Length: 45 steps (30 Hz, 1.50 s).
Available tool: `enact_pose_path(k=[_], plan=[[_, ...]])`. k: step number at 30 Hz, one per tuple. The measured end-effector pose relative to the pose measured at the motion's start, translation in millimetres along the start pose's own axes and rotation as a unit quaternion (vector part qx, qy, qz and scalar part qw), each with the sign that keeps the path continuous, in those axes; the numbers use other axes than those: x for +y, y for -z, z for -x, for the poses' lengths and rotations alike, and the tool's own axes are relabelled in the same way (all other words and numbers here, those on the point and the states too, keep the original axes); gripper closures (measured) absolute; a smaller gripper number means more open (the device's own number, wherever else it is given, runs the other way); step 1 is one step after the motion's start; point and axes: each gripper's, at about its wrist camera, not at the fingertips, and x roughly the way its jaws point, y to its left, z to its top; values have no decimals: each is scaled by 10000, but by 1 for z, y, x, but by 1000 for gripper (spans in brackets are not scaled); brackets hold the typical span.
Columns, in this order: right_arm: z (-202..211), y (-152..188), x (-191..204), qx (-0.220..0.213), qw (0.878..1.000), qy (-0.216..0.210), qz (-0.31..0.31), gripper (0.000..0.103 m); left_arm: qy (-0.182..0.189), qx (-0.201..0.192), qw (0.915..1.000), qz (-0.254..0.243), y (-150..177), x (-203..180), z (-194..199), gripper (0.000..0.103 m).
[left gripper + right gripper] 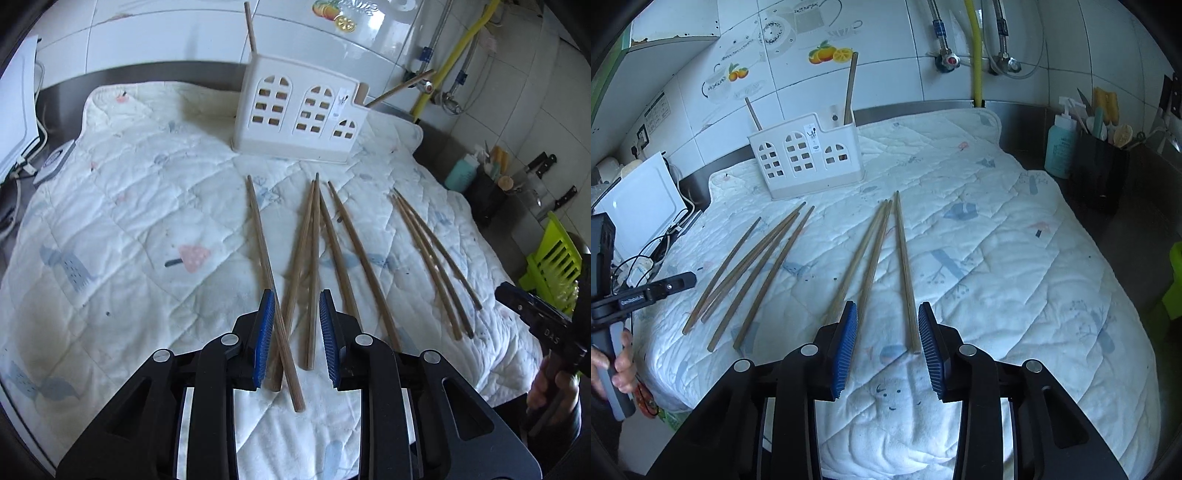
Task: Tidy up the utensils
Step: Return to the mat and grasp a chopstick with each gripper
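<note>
A: Quilted white cotton, stitched in diamonds and printed with pale blue and pink motifs, makes up the padded cloth (997,236) that covers the counter. On it lie slim, round wooden chopsticks in two loose fans: the left group (314,258) and the right group (882,258).

B: How does the left gripper (296,334) stand?

A: Its black arms end in blue ribbed pads (264,339), and the jaws are parted to a moderate gap, gripping nothing. Two or three sticks of the left group run through that gap, their butt ends near the pads. The leftmost stick passes just beside the left pad; whether it touches cannot be told.

B: And the right gripper (888,345)?

A: Same build, blue ridged pads (846,343), jaws spread wider and empty. One straight stick of the right group ends just inside the right pad, while the other two slant toward the left pad.

B: Where is the holder?

A: A white plastic caddy (299,110), shaped like a little house with arched window cut-outs, stands upright at the far edge of the cloth, beyond the sticks' tips. Two chopsticks already stand in it: one (849,88) in the lower end compartment and one (753,114) at the opposite end, both leaning.

B: What is behind it?

A: Glossy white wall tiles (886,44) with fruit decals, and a yellow hose (975,48).
</note>
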Motion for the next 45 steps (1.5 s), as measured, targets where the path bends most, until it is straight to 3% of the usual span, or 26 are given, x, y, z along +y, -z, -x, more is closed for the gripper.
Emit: enact_pose_path(k=[9,11,16,19,30,39,45], plan=[[-5,2,-7,65,9999,34,-86,70,45,40,9989,459,4,18,-16,84],[-7,2,-7,78,9999,26,-92,70,-15,87,9990,434,4,19,-20,89],[-9,2,-7,91,9999,1,-96,70,-162,158,9989,412,6,21,-24,88],[-10,3,-6,119,9999,13,-66,70,-570,150,9982,144,7,21,-24,90],[-8,11,8,92,9998,-181,-40,80,-996,23,9943,-382,14,7,-24,92],[-33,25,24,336,9991,-245,63,88,-857,-34,9961,-184,19,12,-19,96],[-38,28,31,280,9994,41,192,94,-833,-37,9962,-237,20,12,-19,96]])
